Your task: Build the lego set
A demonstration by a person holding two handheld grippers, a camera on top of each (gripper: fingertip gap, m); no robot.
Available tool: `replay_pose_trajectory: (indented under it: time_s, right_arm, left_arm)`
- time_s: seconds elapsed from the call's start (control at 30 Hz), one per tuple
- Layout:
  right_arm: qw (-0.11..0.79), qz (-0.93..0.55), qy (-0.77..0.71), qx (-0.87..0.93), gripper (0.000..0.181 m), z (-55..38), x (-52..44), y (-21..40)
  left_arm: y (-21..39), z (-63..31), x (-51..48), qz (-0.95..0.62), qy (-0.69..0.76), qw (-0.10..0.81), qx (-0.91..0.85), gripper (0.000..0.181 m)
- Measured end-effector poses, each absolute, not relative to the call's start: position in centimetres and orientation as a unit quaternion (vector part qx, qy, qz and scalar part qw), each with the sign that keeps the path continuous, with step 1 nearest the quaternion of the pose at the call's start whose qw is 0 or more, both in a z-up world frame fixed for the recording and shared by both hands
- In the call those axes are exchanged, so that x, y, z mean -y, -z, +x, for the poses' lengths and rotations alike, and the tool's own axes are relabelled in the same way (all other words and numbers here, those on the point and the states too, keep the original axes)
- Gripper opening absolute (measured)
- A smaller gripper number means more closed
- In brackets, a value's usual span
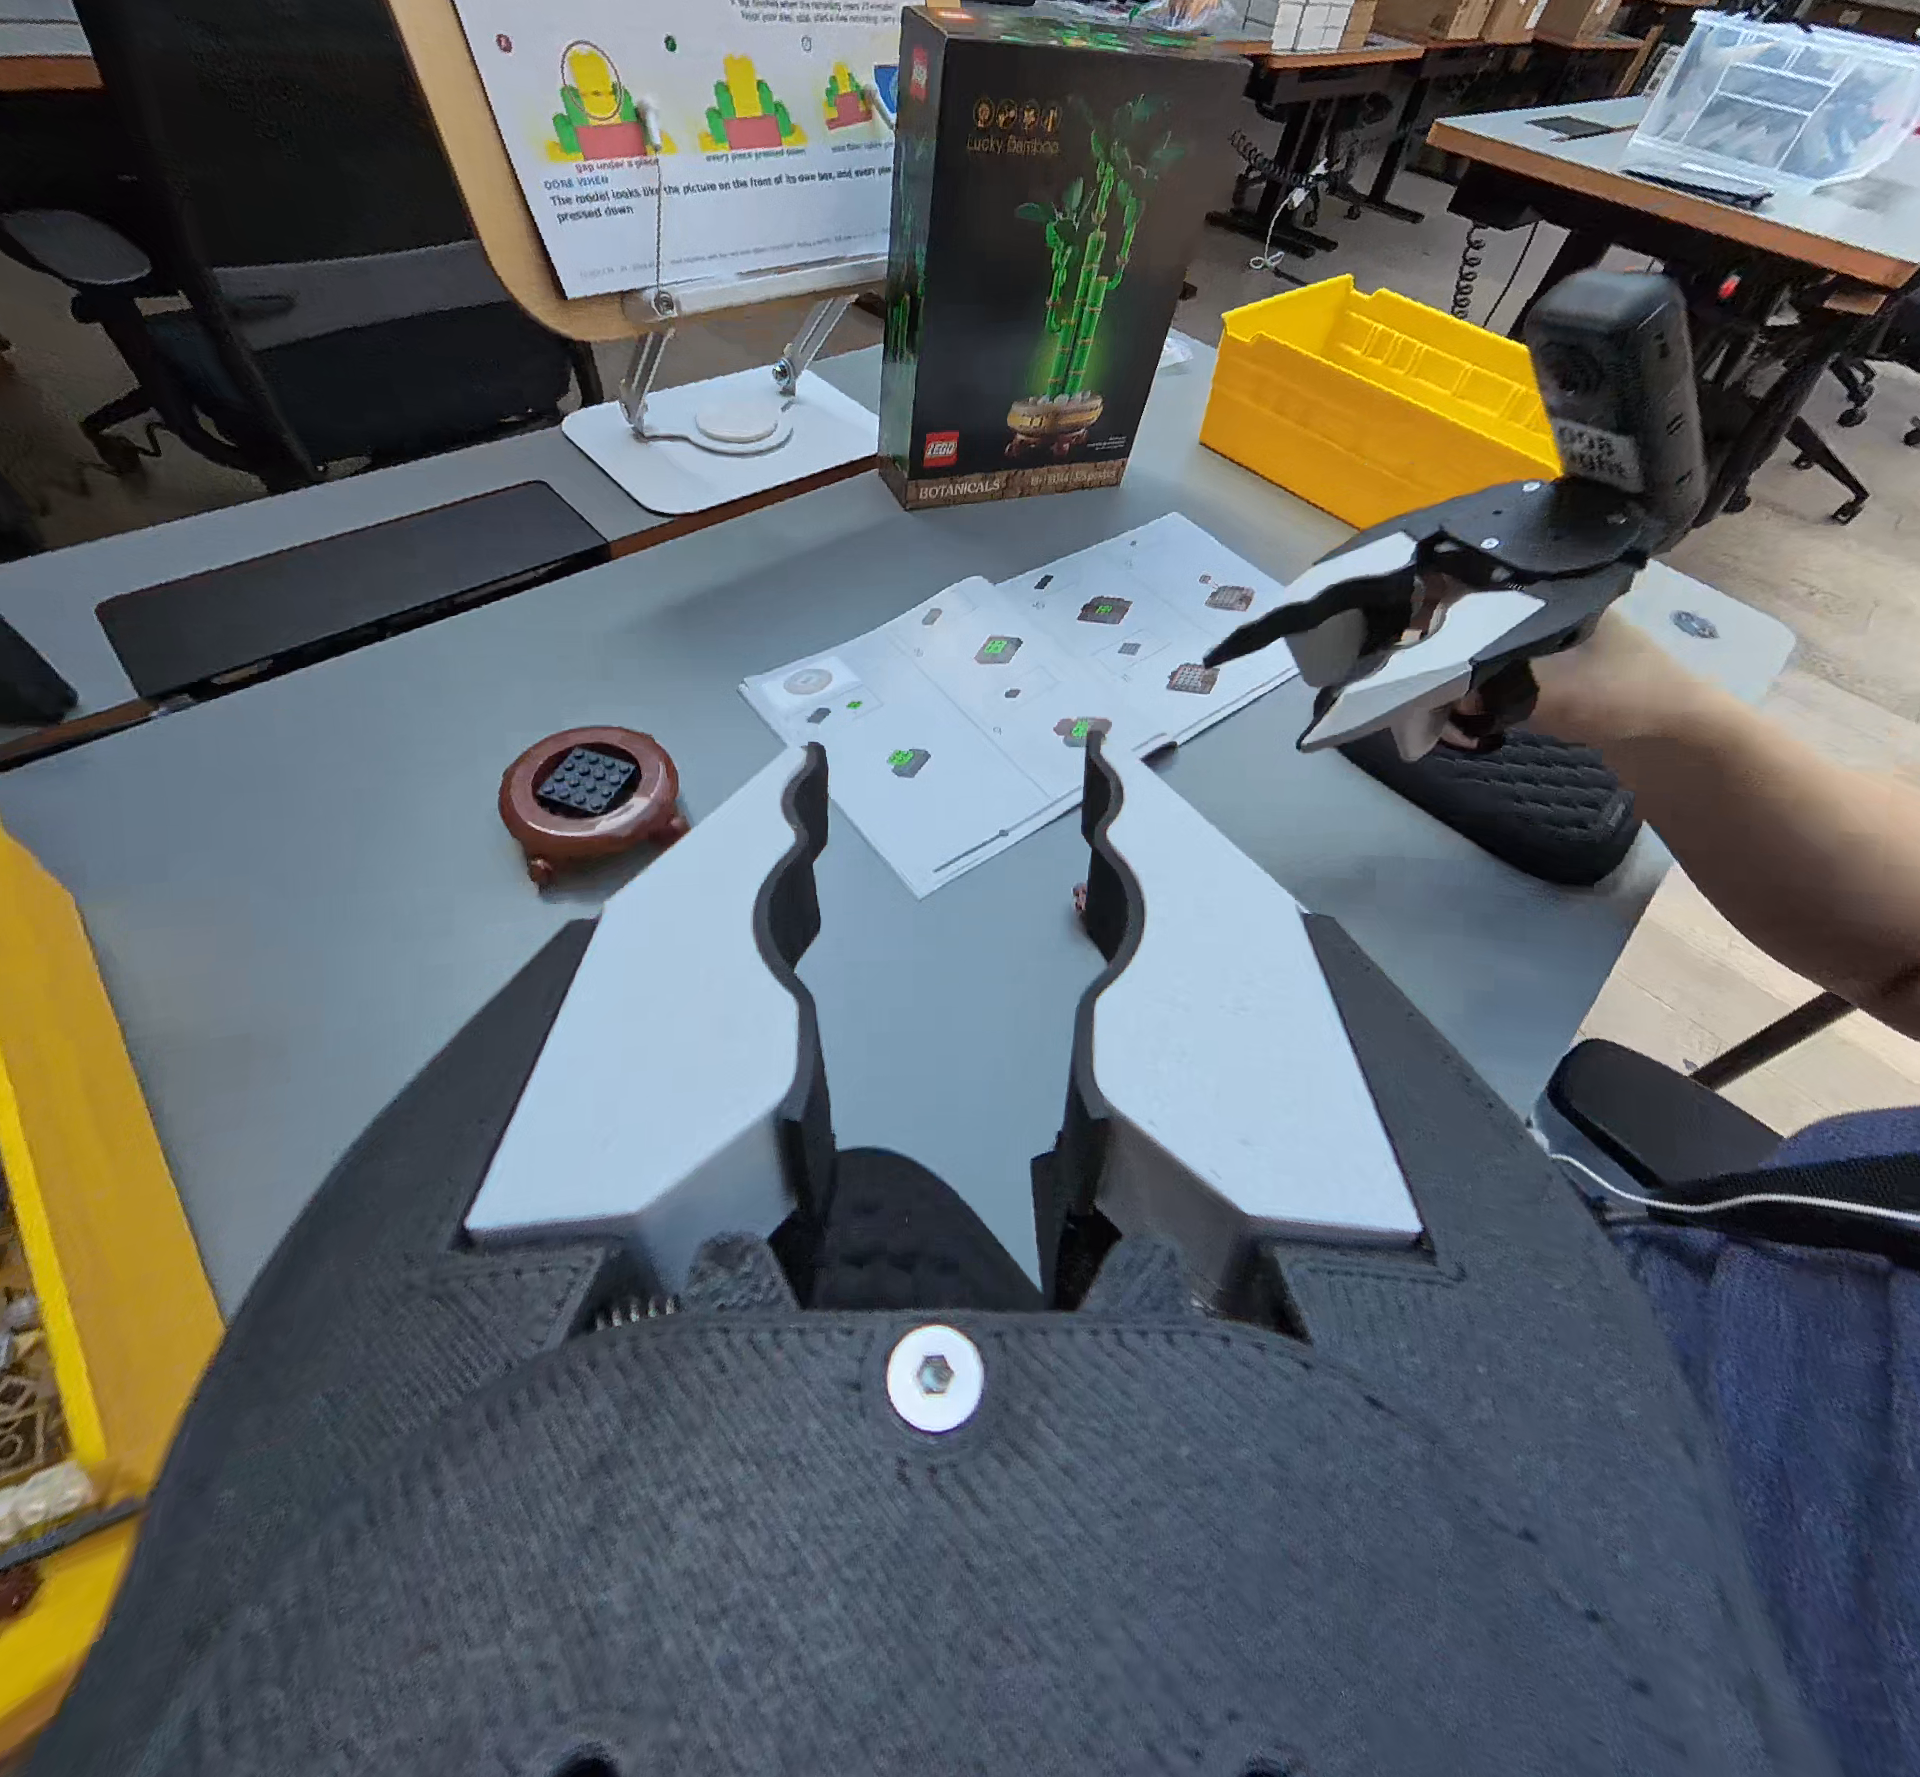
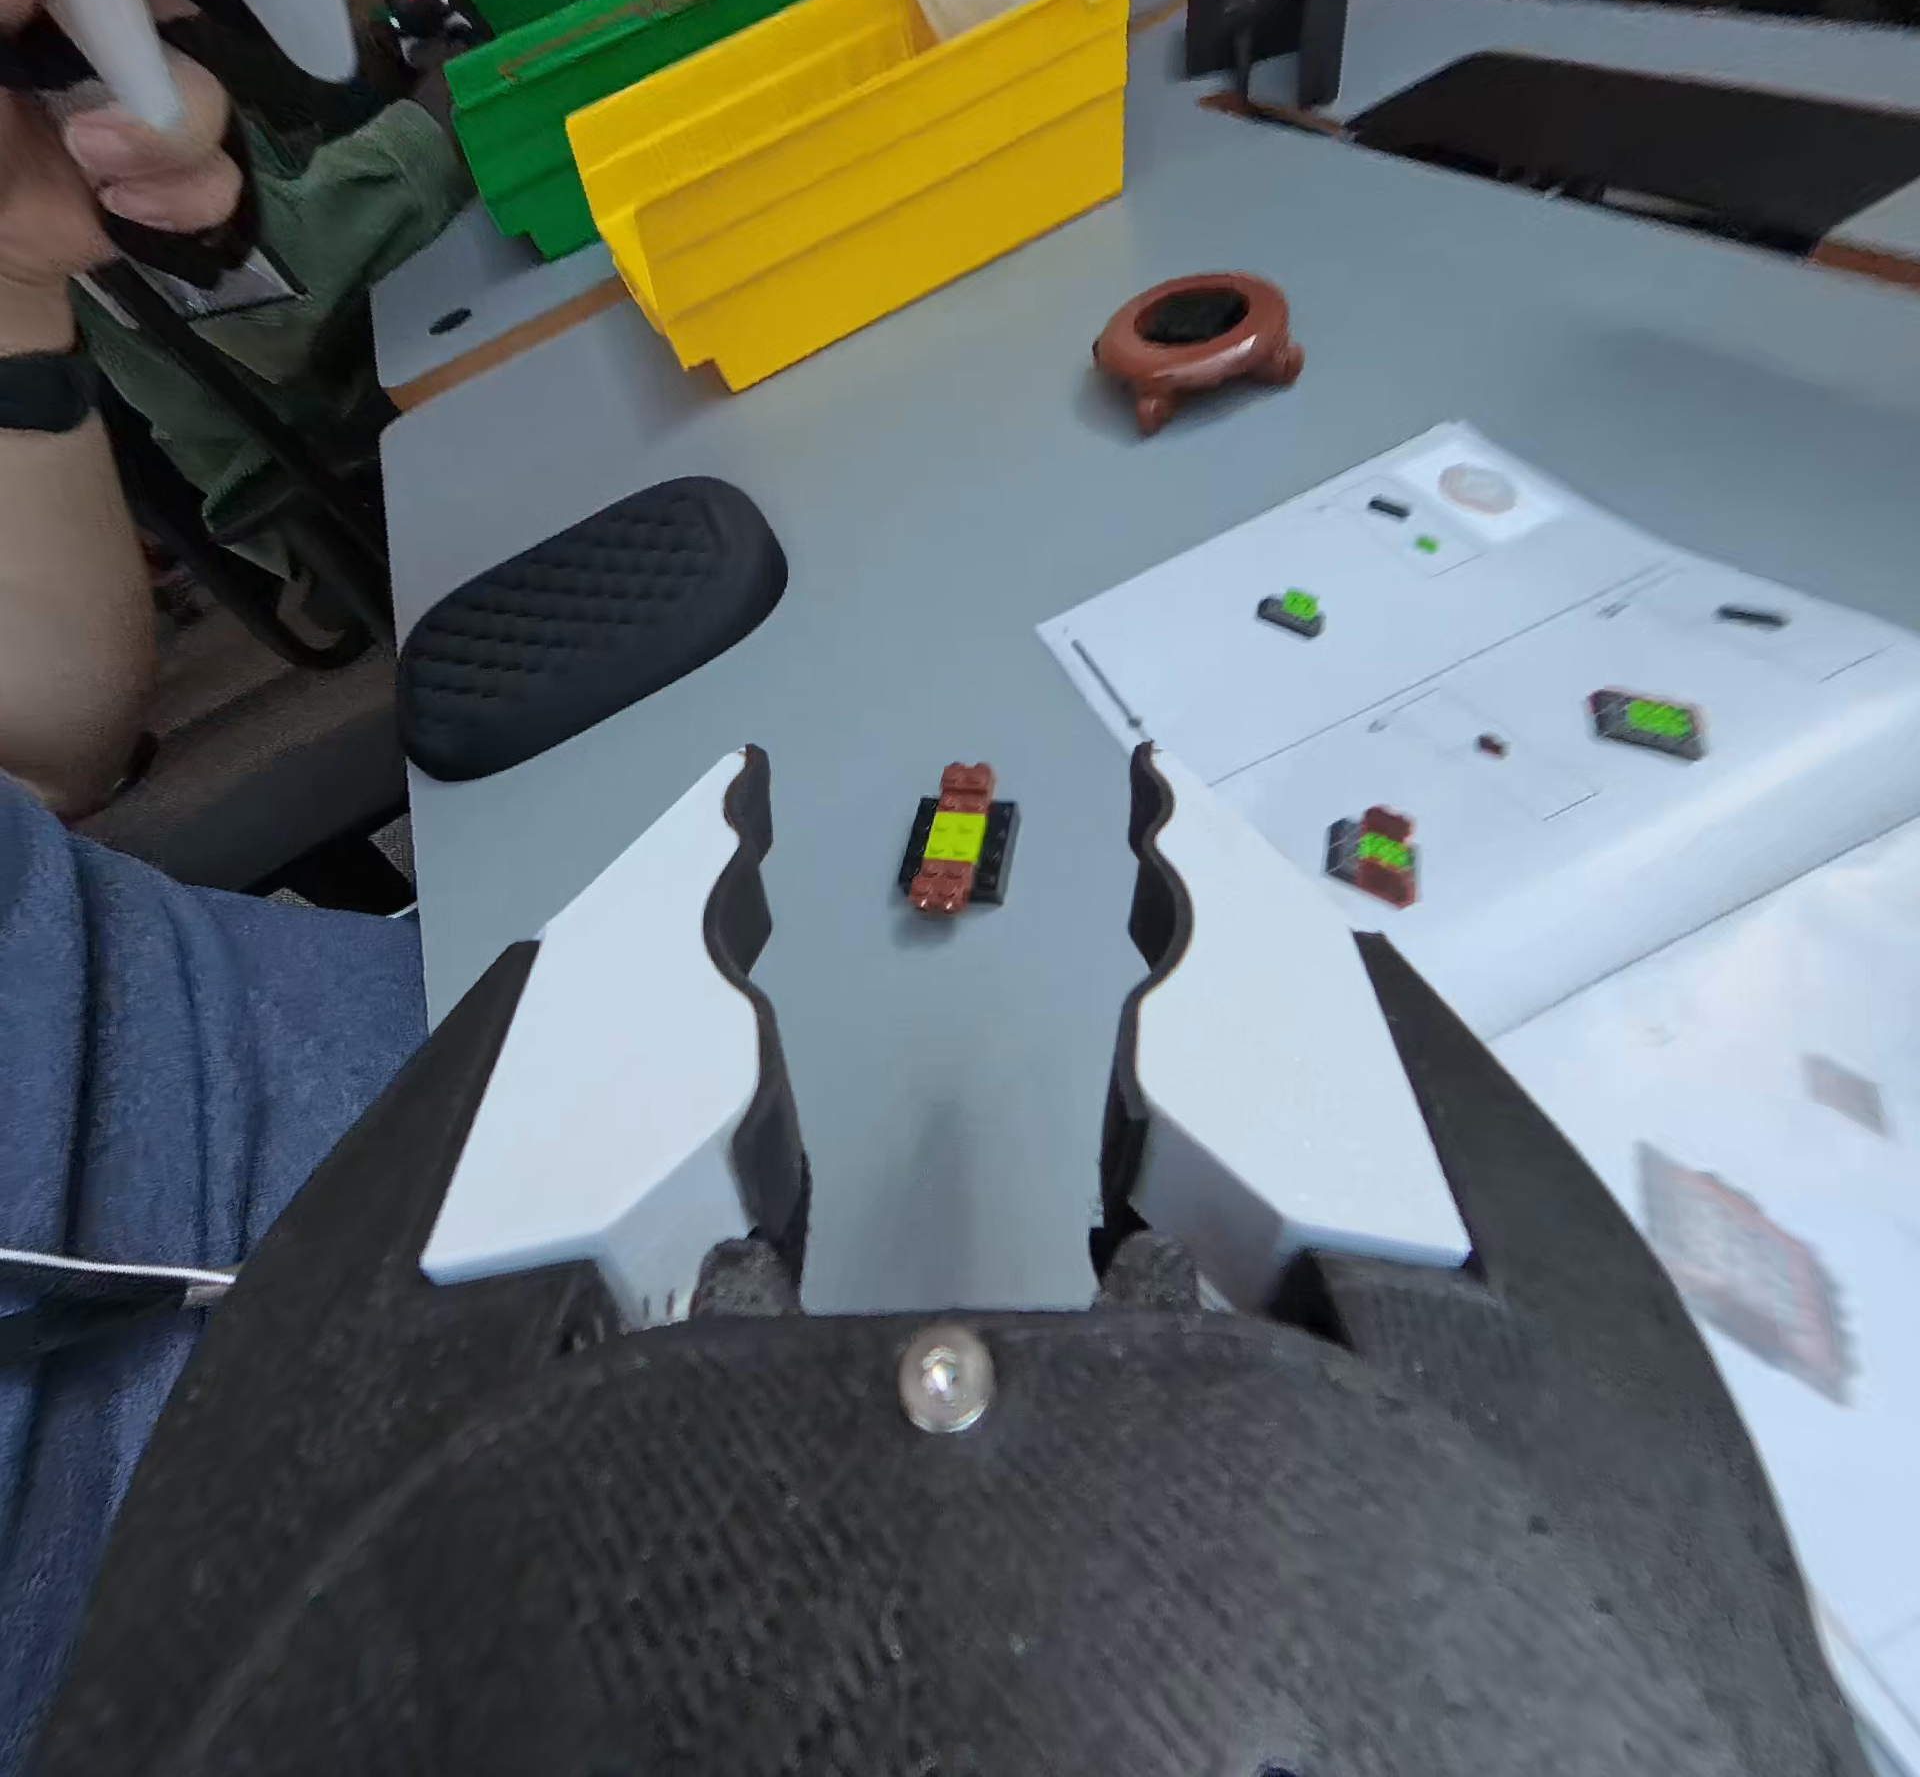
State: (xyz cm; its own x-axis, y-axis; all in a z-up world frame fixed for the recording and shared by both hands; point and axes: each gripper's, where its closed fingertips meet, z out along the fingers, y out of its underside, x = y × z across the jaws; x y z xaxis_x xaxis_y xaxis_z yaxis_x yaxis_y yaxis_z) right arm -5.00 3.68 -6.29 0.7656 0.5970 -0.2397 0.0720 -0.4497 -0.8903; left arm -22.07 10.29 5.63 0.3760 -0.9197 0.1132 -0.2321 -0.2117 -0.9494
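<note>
Flat on the table (image 2: 1351, 293), brown-black-lime brick stack (image 2: 958, 839), both claws spread, empty.

Left gripper (image 1: 951, 761) held level and low, fingers spread wide, nothing between them — white outer faces, black wavy pads (image 1: 800, 854) inside. Right gripper (image 1: 1262, 688) raised off to the right side, tilted downward, tips apart and empty; gripped from behind by a bare forearm (image 1: 1704, 813) reaching in from the right edge. Seen from its own camera, right gripper (image 2: 948, 756) likewise parted wide. Left hand (image 2: 114, 158) curled round its handle at upper left — dark band on the wrist (image 2: 42, 392).
</note>
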Motion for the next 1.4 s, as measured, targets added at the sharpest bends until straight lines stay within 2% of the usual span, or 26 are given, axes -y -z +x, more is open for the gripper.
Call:
replay_pose_trajectory:
  time_s: [0.1, 0.27, 0.33, 0.47, 0.53, 0.77, 0.83, 0.9, 1.0, 1.13, 1.2, 1.27, 1.4]
  right_arm:
    - [0.475, -0.834, -0.212, 0.182, 0.075, -7.2, -3.9, 10.6]
    - [0.423, -0.879, -0.141, 0.167, 0.069, -8.7, -4.5, 15.1]
    - [0.419, -0.884, -0.137, 0.156, 0.063, -9.3, -4.8, 15.7]
    - [0.43, -0.885, -0.091, 0.152, 0.038, -9.1, -5.6, 15.6]
    - [0.43, -0.886, -0.076, 0.158, 0.033, -9.4, -5.8, 15.7]
    - [0.425, -0.889, -0.069, 0.156, 0.034, -8.7, -6.2, 15.8]
    - [0.423, -0.884, -0.109, 0.165, 0.061, -8.5, -5.7, 15.1]
    - [0.446, -0.867, -0.138, 0.175, 0.062, -5.8, -5.2, 12.1]
    - [0.514, -0.837, -0.102, 0.157, 0.064, 3.8, -6.7, 5.0]
    - [0.676, -0.725, 0.057, 0.12, 0.063, 18.0, -9.1, -5.4]
    - [0.732, -0.669, 0.081, 0.102, 0.058, 20.5, -8.4, -6.3]
    - [0.772, -0.623, 0.1, 0.08, 0.046, 21.6, -7.1, -4.6]
    - [0.745, -0.636, 0.173, 0.108, 0.04, 21.6, -6.3, -0.5]
  left_arm:
    - [-4.0, -24.8, -9.1, -0.691, 0.374, 0.46, -0.414, 0.047]
    - [-3.0, -26.3, -8.1, -0.684, 0.411, 0.436, -0.416, 0.047]
    - [-2.8, -26.4, -8.2, -0.678, 0.42, 0.432, -0.421, 0.047]
    - [-2.9, -25.7, -8.4, -0.661, 0.449, 0.422, -0.429, 0.047]
    - [-2.9, -25.2, -8.4, -0.654, 0.46, 0.414, -0.434, 0.047]
    - [-2.1, -23.0, -8.7, -0.656, 0.474, 0.389, -0.441, 0.045]
    - [-1.7, -22.0, -8.8, -0.663, 0.469, 0.377, -0.445, 0.045]
    - [-1.6, -21.0, -9.0, -0.671, 0.455, 0.372, -0.452, 0.045]
    - [-2.4, -19.6, -10.3, -0.674, 0.433, 0.402, -0.444, 0.043]
    - [-4.1, -17.8, -12.1, -0.67, 0.421, 0.451, -0.413, 0.043]
    - [-5.5, -17.5, -12.8, -0.664, 0.413, 0.486, -0.391, 0.039]
    - [-7.5, -17.9, -12.9, -0.646, 0.405, 0.53, -0.37, 0.034]
    - [-8.7, -19.7, -13.6, -0.648, 0.329, 0.591, -0.349, 0.03]
